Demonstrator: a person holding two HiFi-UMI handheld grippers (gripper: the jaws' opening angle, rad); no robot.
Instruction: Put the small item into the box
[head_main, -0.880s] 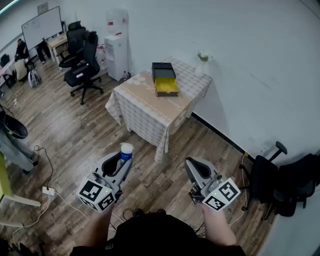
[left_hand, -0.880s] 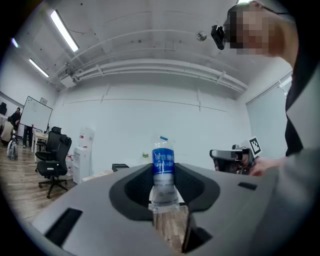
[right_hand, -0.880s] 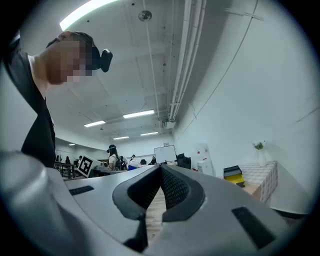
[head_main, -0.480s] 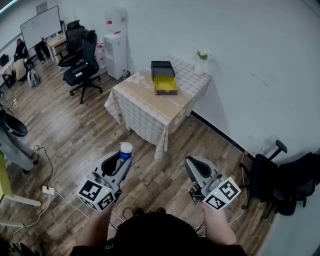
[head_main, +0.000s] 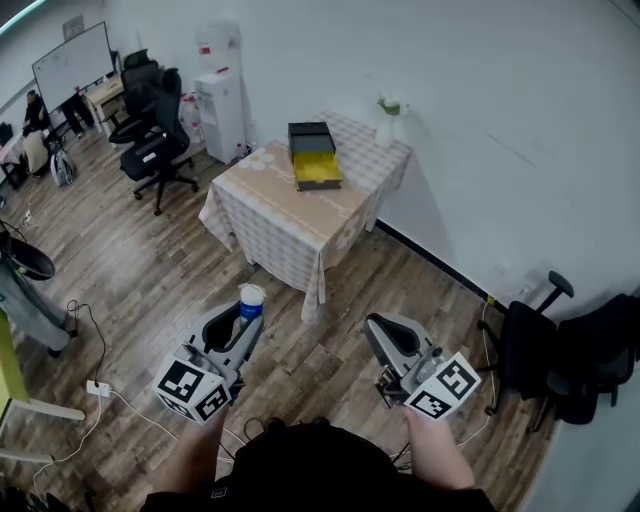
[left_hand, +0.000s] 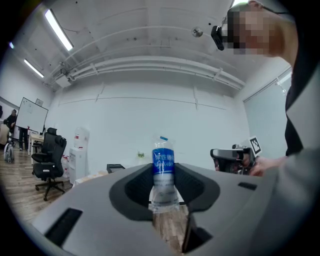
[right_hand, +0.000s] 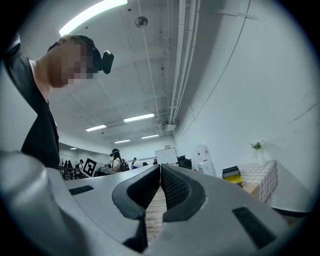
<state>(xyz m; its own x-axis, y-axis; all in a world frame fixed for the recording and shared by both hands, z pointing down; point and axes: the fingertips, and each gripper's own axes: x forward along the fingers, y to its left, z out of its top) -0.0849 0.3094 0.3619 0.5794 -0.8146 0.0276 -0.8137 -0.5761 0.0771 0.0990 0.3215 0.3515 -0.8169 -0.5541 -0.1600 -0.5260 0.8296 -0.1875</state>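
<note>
The left gripper (left_hand: 162, 189) clamps a small bottle (left_hand: 163, 167) upright. The right gripper (right_hand: 160, 182) is closed, empty. At 12 o'clock, well apart, a black box (head_main: 311, 140) sits on the surface (head_main: 262, 205), its yellow tray (head_main: 318, 172) out; I cannot tell its contents.

A cloth-covered table (head_main: 285, 228) stands by the white wall (head_main: 480, 100), with a vase (head_main: 385, 130) of greenery at its far corner. A water dispenser (head_main: 222, 108), black office chairs (head_main: 150, 152) and a whiteboard (head_main: 72, 62) stand further left.
</note>
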